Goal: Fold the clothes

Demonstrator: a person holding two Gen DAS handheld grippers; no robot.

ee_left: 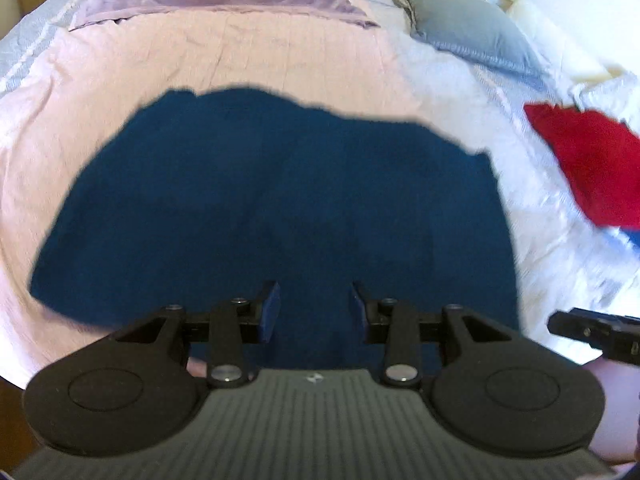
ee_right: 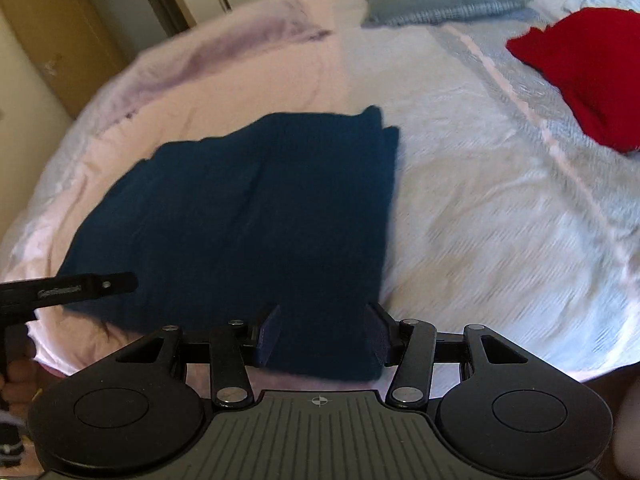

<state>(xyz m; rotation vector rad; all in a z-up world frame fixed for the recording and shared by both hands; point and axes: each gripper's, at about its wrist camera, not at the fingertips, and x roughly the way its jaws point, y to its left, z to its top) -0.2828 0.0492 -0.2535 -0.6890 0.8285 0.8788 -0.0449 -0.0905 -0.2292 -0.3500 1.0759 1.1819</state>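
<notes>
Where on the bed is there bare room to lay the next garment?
The widest free patch is the white bedspread between the navy garment and the red garment. Pink cover beyond the navy garment is also bare. The red garment's corner is crowded.

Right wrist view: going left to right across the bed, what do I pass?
Left hand-held gripper → navy garment → white bedspread → red garment.
</notes>
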